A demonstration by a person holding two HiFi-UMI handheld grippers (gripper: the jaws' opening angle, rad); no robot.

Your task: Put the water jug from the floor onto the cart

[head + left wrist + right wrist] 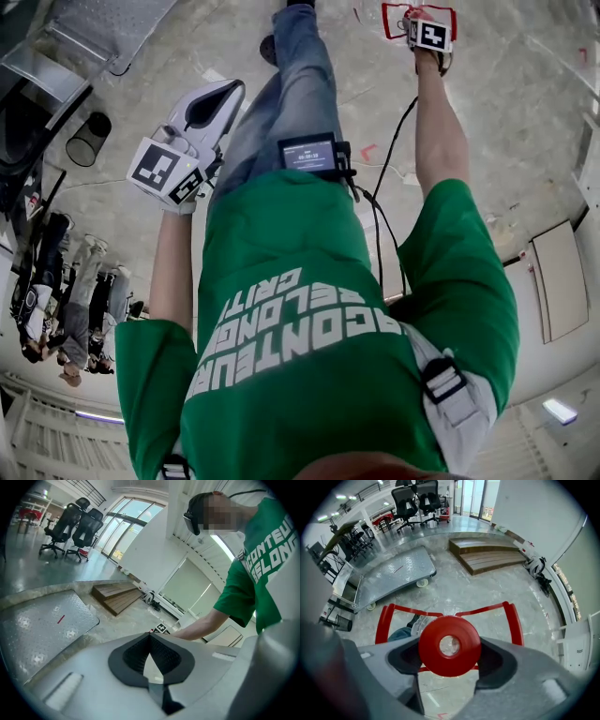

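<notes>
The water jug (449, 644) hangs clear of the floor; I see its red cap and its red handle frame (385, 616) from above, with the clear body mostly hidden below. My right gripper (450, 667) is shut on the jug's cap. In the head view that gripper (419, 21) is stretched out far ahead, with the jug's red handle (392, 19) at its tip. The grey flat cart (393, 576) stands on the floor beyond the jug, and a corner of the cart (103, 28) shows at the top left. My left gripper (225, 94) is shut and holds nothing, raised beside the person's leg.
Wooden steps (487, 555) lie right of the cart. Office chairs (412, 498) stand further back. A black bin (89, 139) sits on the floor at the left, near the cart. A flat white board (562, 281) lies on the floor at the right.
</notes>
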